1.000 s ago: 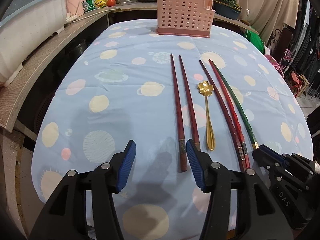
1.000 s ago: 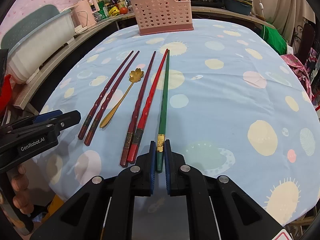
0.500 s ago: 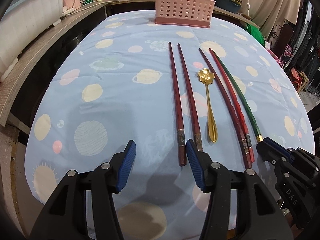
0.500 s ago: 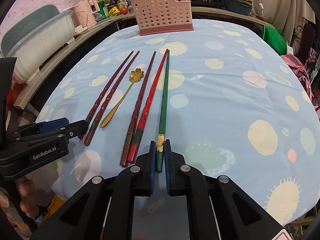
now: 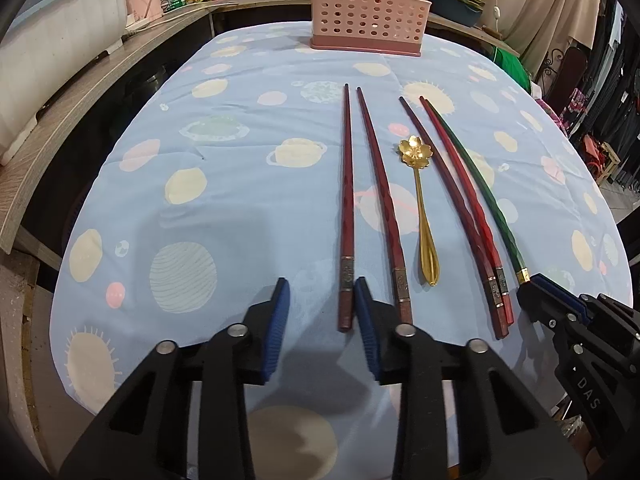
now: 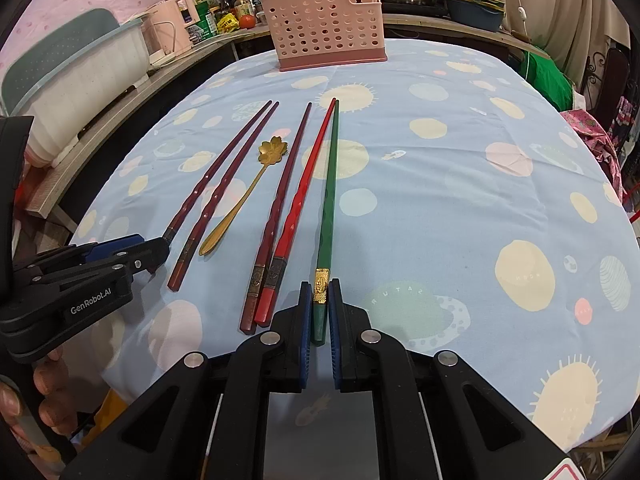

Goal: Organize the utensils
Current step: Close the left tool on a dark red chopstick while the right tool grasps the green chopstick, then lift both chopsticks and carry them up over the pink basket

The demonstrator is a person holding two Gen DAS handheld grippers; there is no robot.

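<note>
Several chopsticks and a gold flower spoon (image 5: pixel 420 200) lie in a row on the blue tablecloth. My right gripper (image 6: pixel 320 300) is shut on the near end of the green chopstick (image 6: pixel 329 192), which rests on the cloth. My left gripper (image 5: pixel 322 300) is open, its jaws on either side of the near end of the leftmost dark red chopstick (image 5: pixel 346 200), not closed on it. A second dark red chopstick (image 5: pixel 380 192) lies just right of it. A dark red and a bright red chopstick (image 6: pixel 304 188) lie beside the green one. The pink perforated utensil basket (image 5: pixel 368 12) stands at the table's far edge.
A wooden counter (image 5: pixel 80 92) with a white tub (image 6: pixel 80 76), bottles and a tomato runs along the left. Pots and a bowl stand behind the basket. Clothes and a chair (image 5: pixel 568 68) are at the right. The table's near edge (image 5: pixel 280 420) is under my grippers.
My left gripper has moved forward and slightly right, so the leftmost chopstick's end now lies between its jaws. The right gripper stays shut on the green chopstick.
</note>
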